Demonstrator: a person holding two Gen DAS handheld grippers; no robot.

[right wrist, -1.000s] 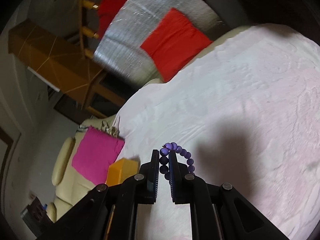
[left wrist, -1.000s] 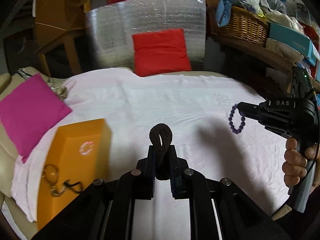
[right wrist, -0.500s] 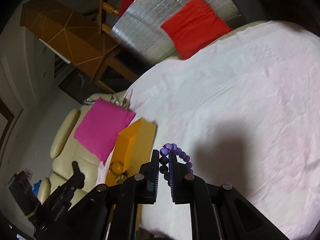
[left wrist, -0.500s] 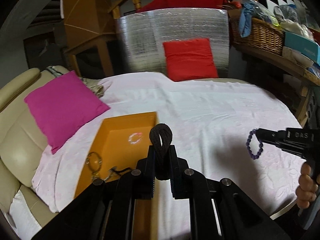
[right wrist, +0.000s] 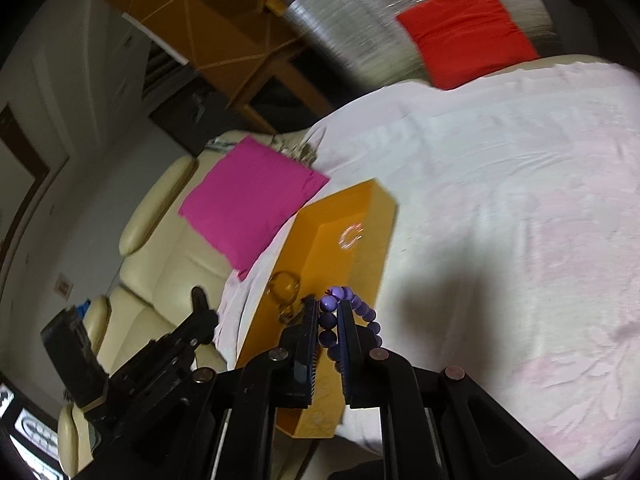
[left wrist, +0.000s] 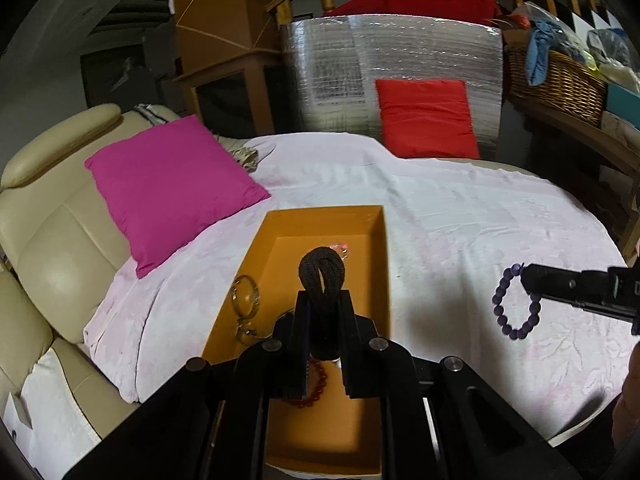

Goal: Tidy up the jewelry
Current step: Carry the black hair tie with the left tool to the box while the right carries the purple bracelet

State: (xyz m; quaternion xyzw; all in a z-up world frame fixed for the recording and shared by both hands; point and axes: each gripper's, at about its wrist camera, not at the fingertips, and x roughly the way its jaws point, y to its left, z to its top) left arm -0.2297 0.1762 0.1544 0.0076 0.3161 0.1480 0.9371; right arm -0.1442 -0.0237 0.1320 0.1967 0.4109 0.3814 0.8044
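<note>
My left gripper (left wrist: 322, 300) is shut on a black braided cord loop (left wrist: 322, 270) and holds it above an open orange box (left wrist: 372, 216) on the pink cloth. In the box lie a clear ring keychain (left wrist: 245, 298), a small sparkly pink bracelet (left wrist: 340, 249) and a red bead bracelet (left wrist: 316, 394). My right gripper (right wrist: 329, 312) is shut on a purple bead bracelet (right wrist: 360, 308) and hangs it to the right of the box; the bracelet also shows in the left wrist view (left wrist: 516, 304). The box also shows in the right wrist view (right wrist: 344, 240).
A magenta cushion (left wrist: 168, 184) lies on the cream sofa (left wrist: 52, 248) left of the box. A red cushion (left wrist: 428, 118) leans on a silver foil panel (left wrist: 392, 52) at the back. A wicker basket (left wrist: 560, 80) sits on a shelf at the right.
My left gripper has moved left and now hangs over the orange box with the cord loop. My right gripper has swung toward the box with the purple bracelet.
</note>
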